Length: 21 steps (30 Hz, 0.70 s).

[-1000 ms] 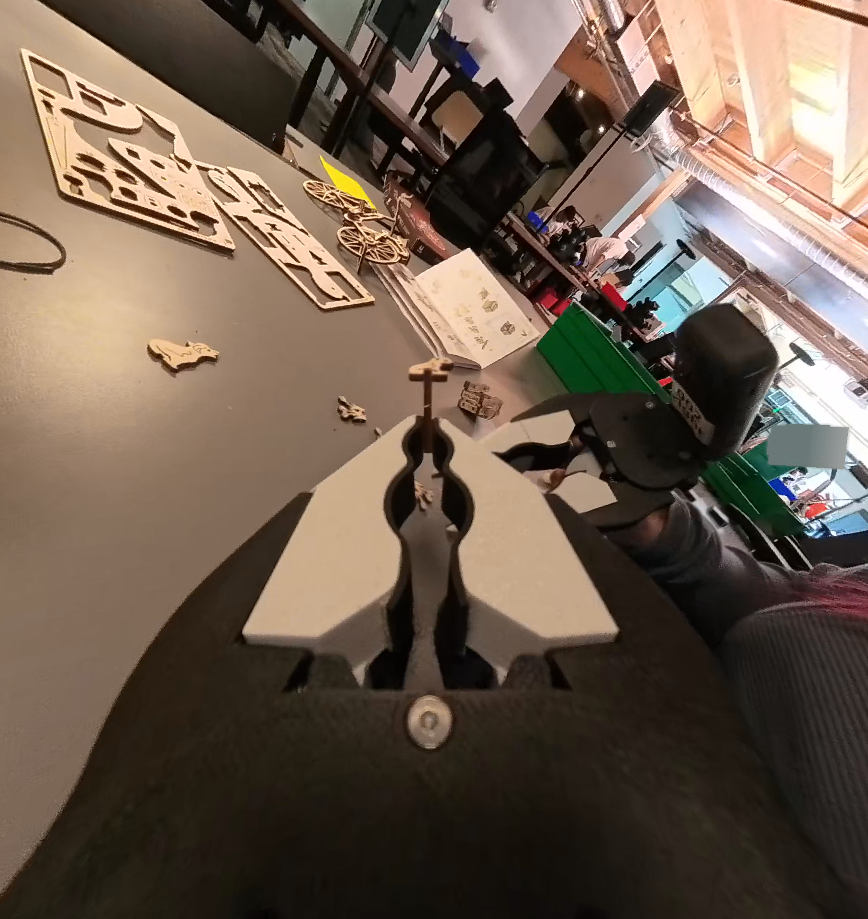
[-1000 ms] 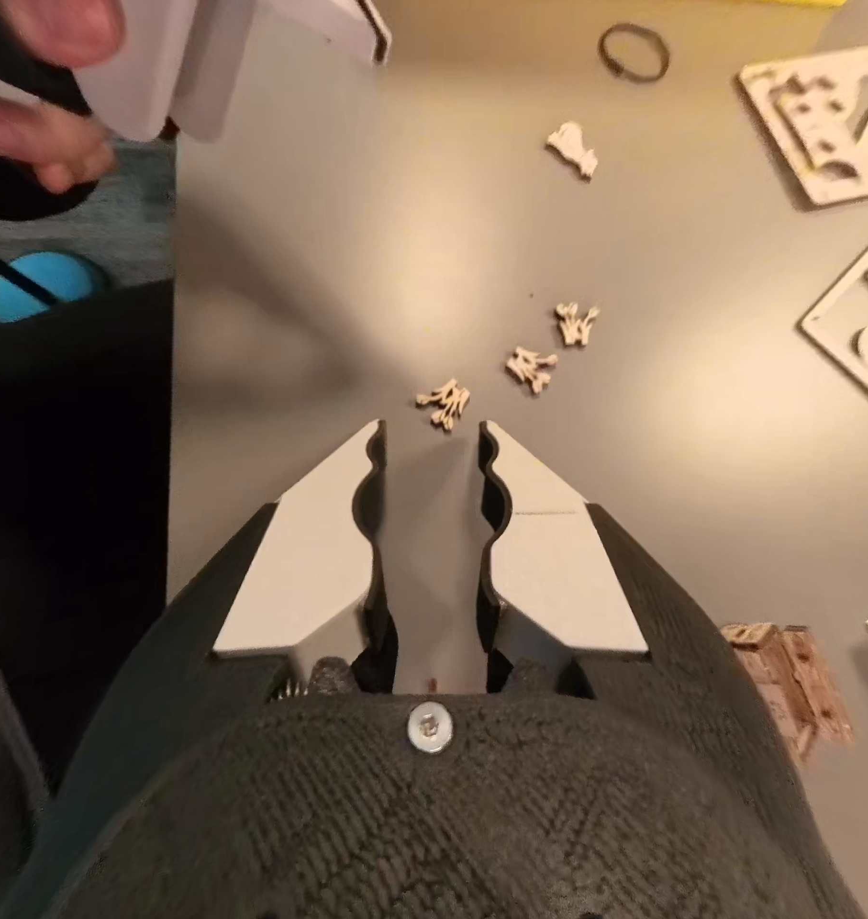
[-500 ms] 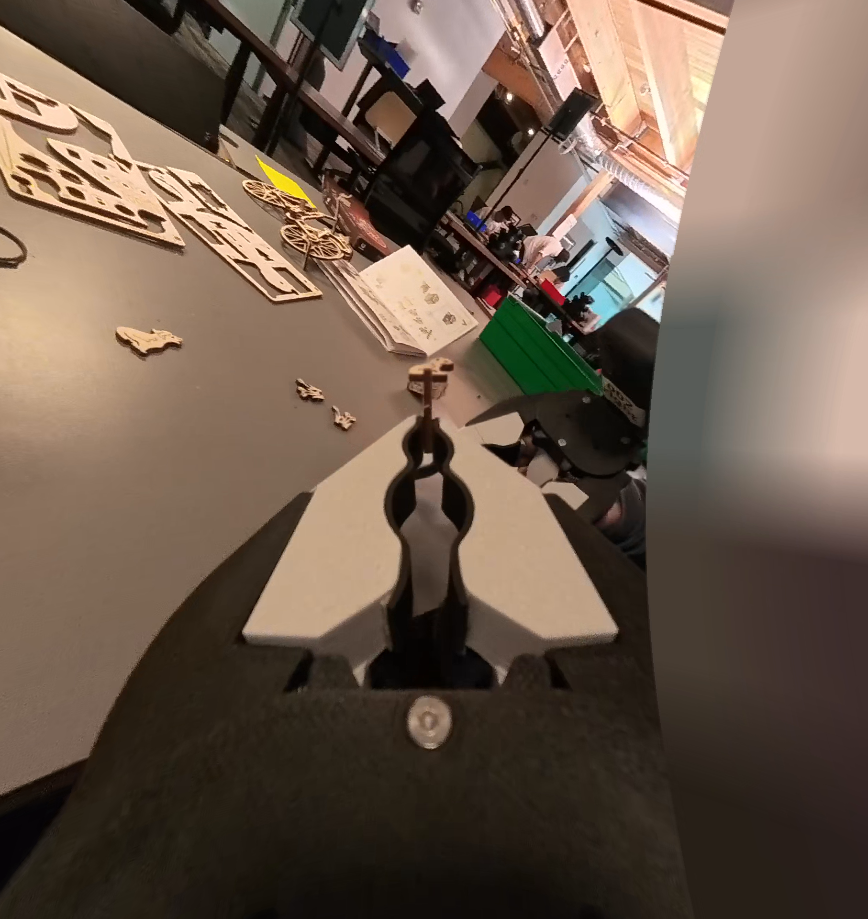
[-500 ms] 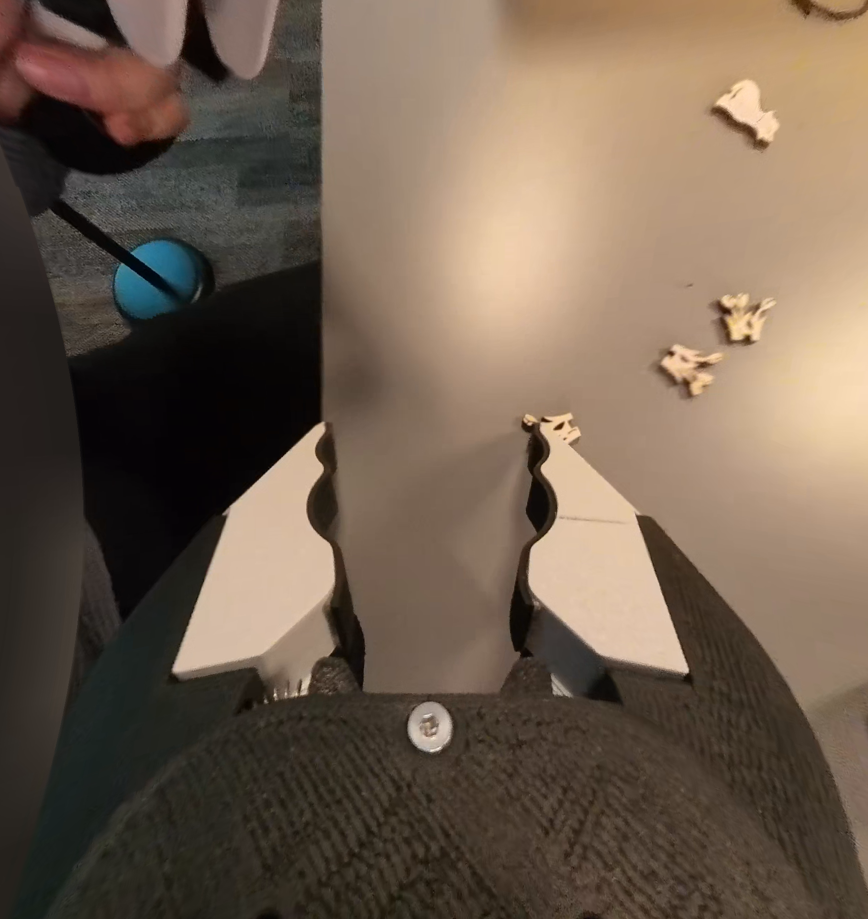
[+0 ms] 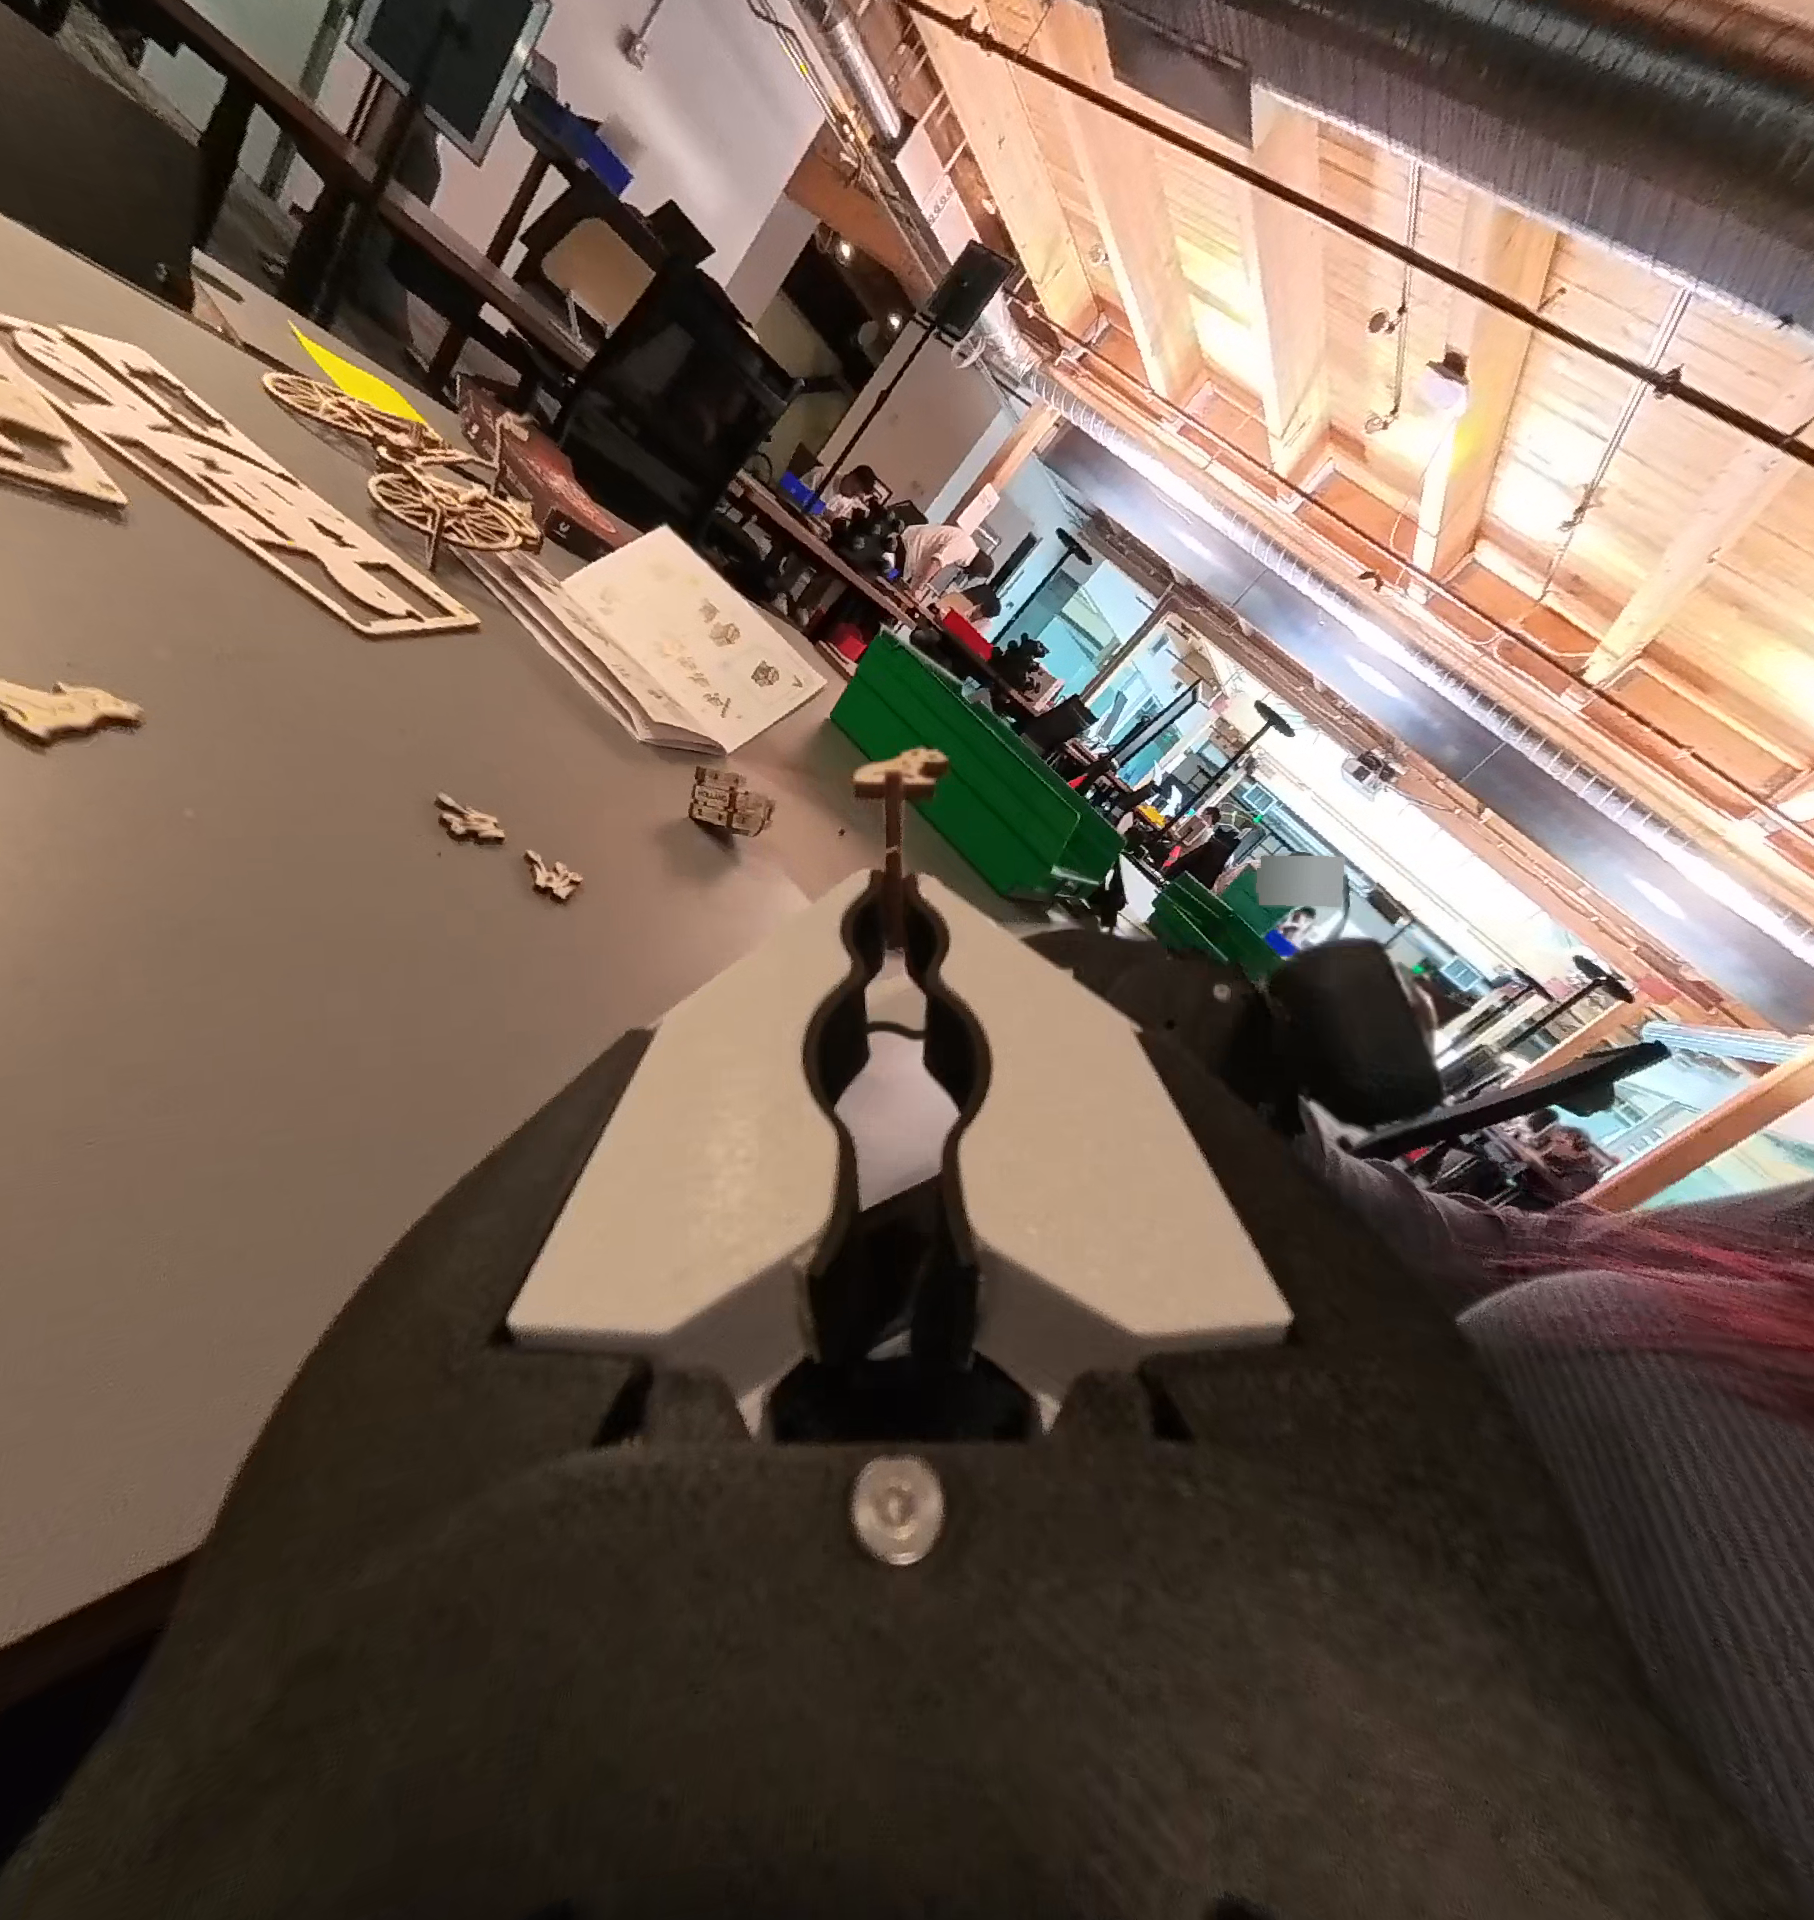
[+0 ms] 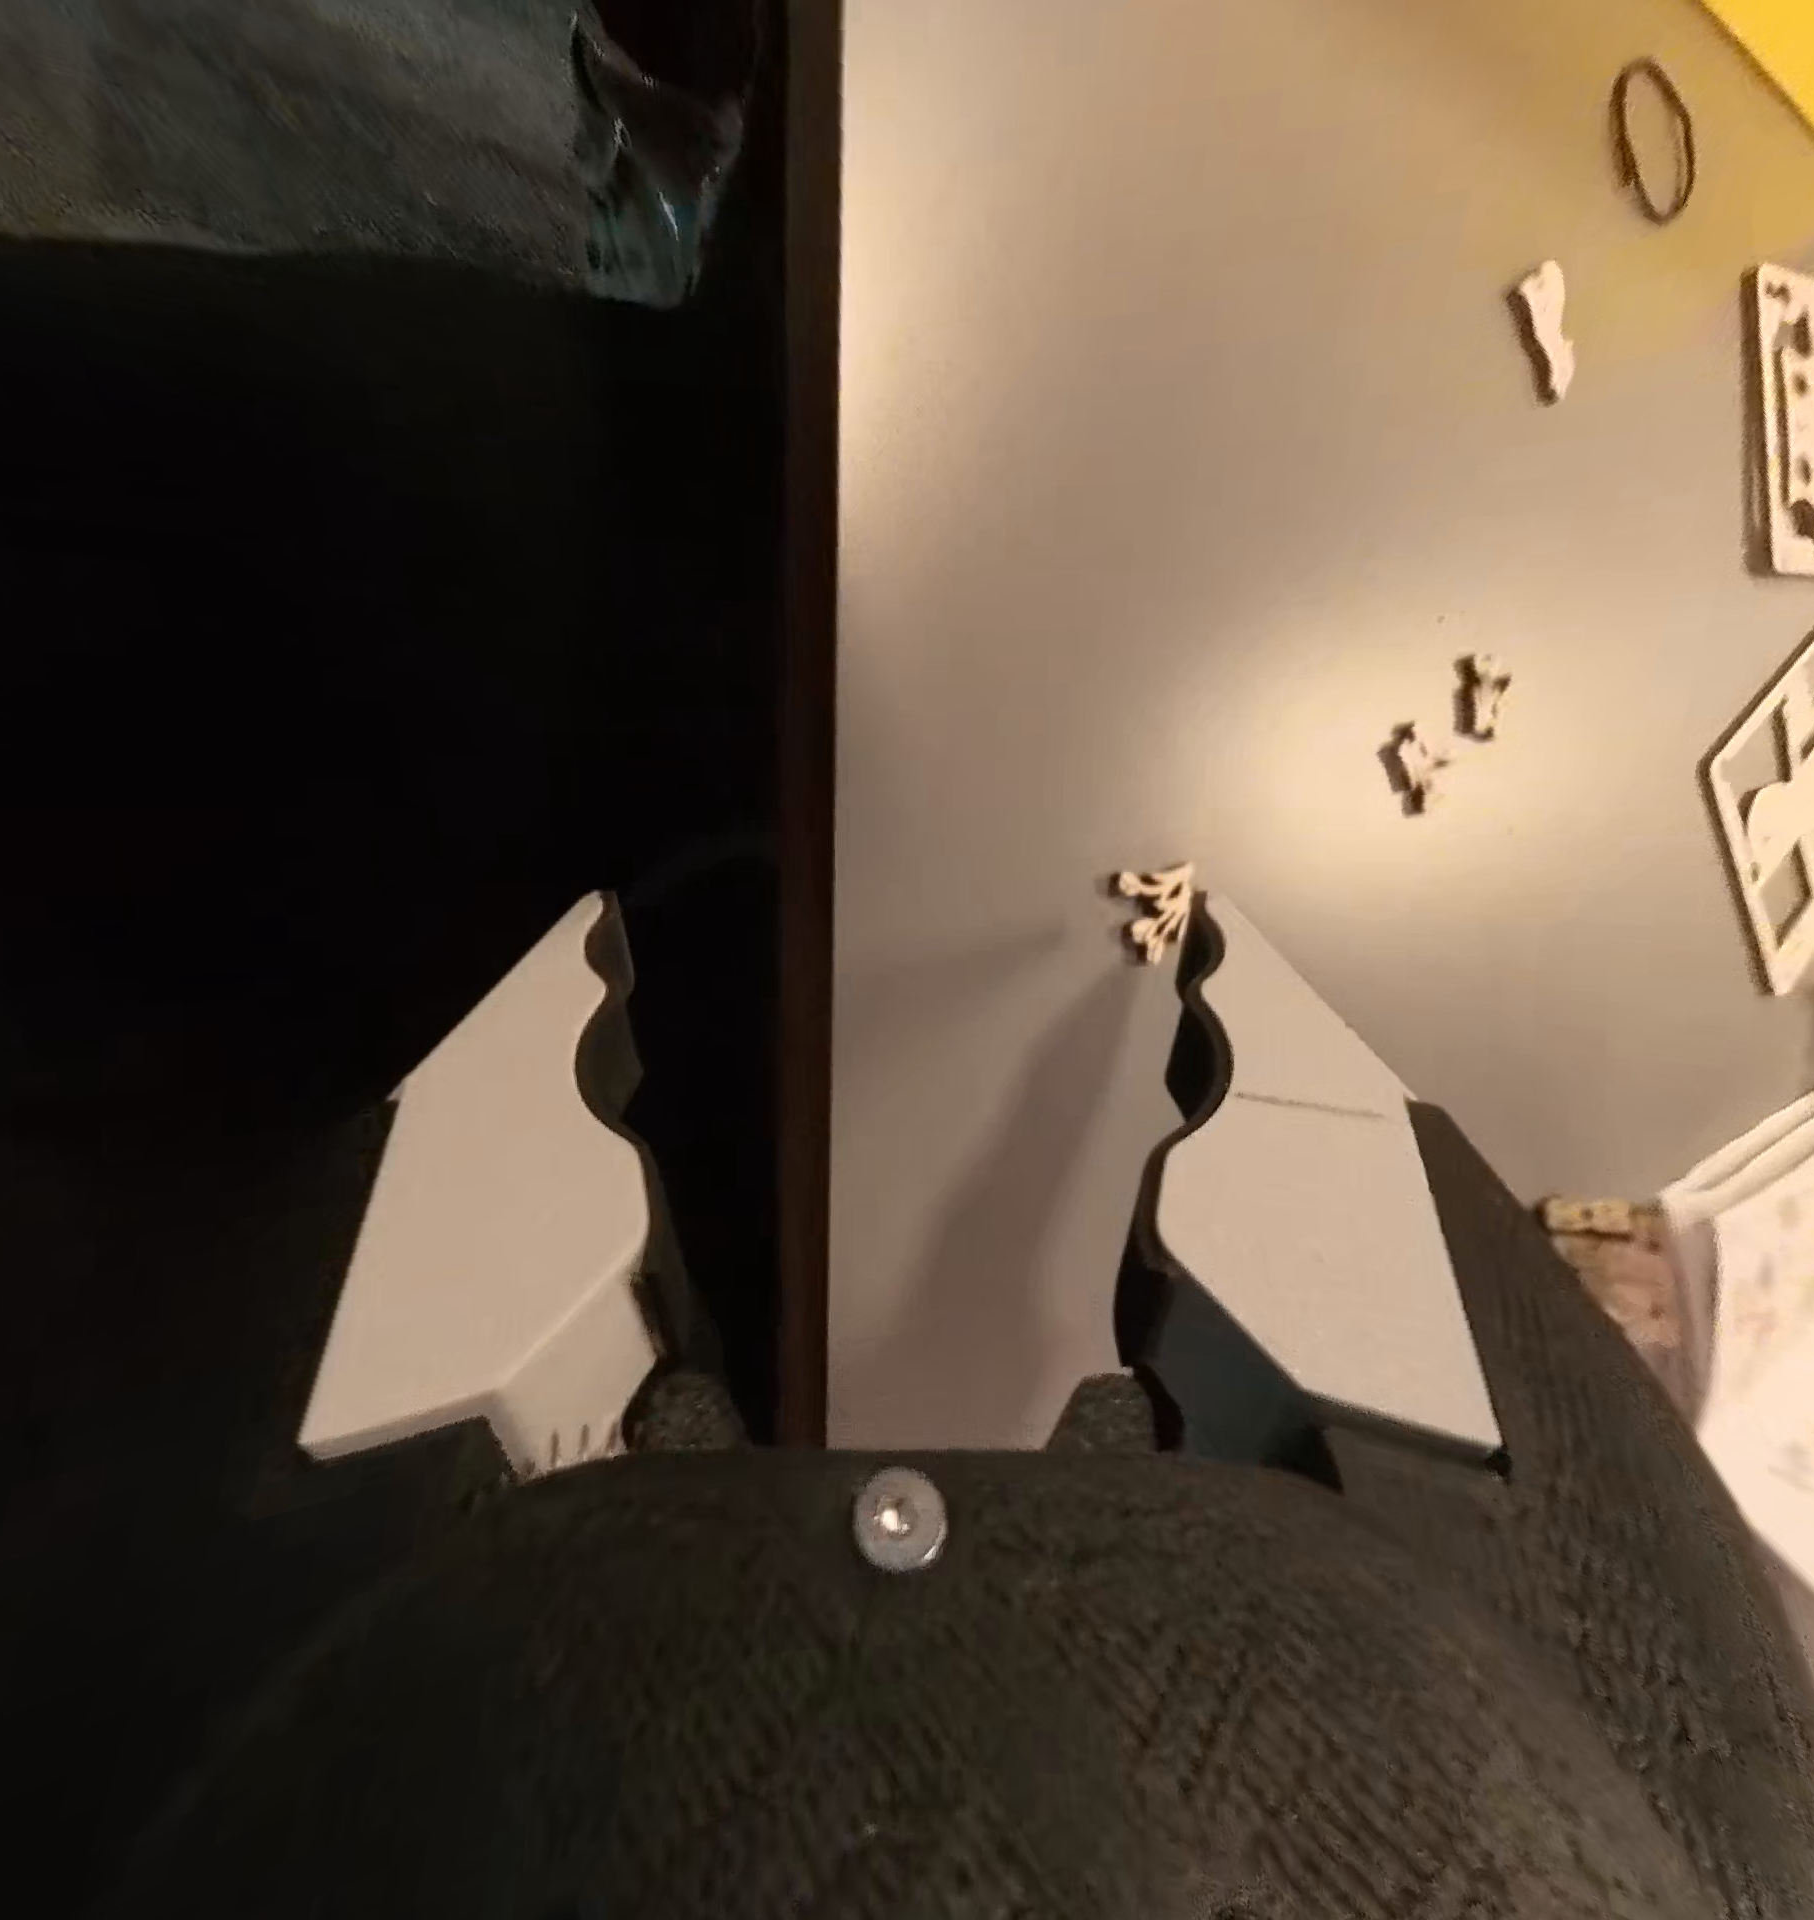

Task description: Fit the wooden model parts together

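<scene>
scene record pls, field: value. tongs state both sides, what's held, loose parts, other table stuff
left tongs: shut on a thin wooden piece, held upright above the table
right tongs: open, empty, straddling the table edge
nearest loose part: small wooden piece beside the right tongs' right fingertip; contact unclear
other loose parts: two small pieces, one larger piece
cut-out sheets: flat on the table
also on table: open booklet, black rubber band, wooden bicycle model

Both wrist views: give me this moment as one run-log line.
left gripper: shut on thin wooden part, held above table | right gripper: open, empty, over table edge | small wooden piece: at right fingertip
</scene>
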{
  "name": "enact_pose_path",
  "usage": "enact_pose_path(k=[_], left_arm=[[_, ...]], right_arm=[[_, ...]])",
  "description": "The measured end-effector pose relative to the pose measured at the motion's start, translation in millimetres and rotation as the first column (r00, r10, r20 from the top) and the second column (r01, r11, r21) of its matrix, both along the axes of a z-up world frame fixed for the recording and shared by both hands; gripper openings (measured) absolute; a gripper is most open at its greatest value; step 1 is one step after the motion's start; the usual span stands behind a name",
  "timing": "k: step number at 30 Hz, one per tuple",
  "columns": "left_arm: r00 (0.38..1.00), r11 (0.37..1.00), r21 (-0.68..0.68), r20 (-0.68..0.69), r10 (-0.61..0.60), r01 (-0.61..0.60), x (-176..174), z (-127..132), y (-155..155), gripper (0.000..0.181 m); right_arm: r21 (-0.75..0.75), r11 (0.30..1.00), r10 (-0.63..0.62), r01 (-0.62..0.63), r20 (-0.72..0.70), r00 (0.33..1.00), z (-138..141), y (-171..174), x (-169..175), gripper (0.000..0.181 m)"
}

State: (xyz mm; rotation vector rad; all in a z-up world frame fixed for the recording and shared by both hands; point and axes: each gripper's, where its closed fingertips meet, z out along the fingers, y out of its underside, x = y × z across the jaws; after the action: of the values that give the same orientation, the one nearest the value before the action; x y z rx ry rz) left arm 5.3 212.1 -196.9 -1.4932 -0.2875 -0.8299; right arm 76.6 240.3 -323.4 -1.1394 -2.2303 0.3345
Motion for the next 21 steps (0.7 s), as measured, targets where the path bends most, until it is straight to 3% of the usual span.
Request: enact_pose_path(k=[3, 6, 13, 18, 21], left_arm=[[0.999, 1.000, 0.006, -0.033, 0.016, -0.015, -4.4, 4.7, -0.6, 0.000], [1.000, 0.999, 0.029, -0.023, 0.013, -0.012, -8.8, 11.5, -1.5, 0.000], [1.000, 0.999, 0.047, 0.015, 0.006, -0.007, -18.3, 13.6, -3.0, 0.000], [1.000, 0.999, 0.047, 0.026, -0.006, 0.005, -16.7, 11.9, -2.7, 0.000], [1.000, 0.999, 0.052, 0.027, -0.013, 0.012, -14.9, 13.0, -2.5, 0.000]], right_arm=[[0.057, 0.998, 0.008, -0.009, 0.017, 1.000, -5.0, 1.1, -8.8, 0.111], [0.017, 0.999, -0.032, 0.031, 0.062, 0.998, -13.9, 4.3, -9.0, 0.116], [-0.030, 0.999, -0.035, 0.036, 0.044, 0.998, -9.0, -14.6, 11.4, 0.105], [0.030, 0.999, 0.017, -0.012, -0.154, 0.988, 11.3, -14.3, 8.6, 0.094], [0.093, 0.995, 0.034, -0.026, -0.091, 0.995, -1.5, -8.4, 15.5, 0.089]])
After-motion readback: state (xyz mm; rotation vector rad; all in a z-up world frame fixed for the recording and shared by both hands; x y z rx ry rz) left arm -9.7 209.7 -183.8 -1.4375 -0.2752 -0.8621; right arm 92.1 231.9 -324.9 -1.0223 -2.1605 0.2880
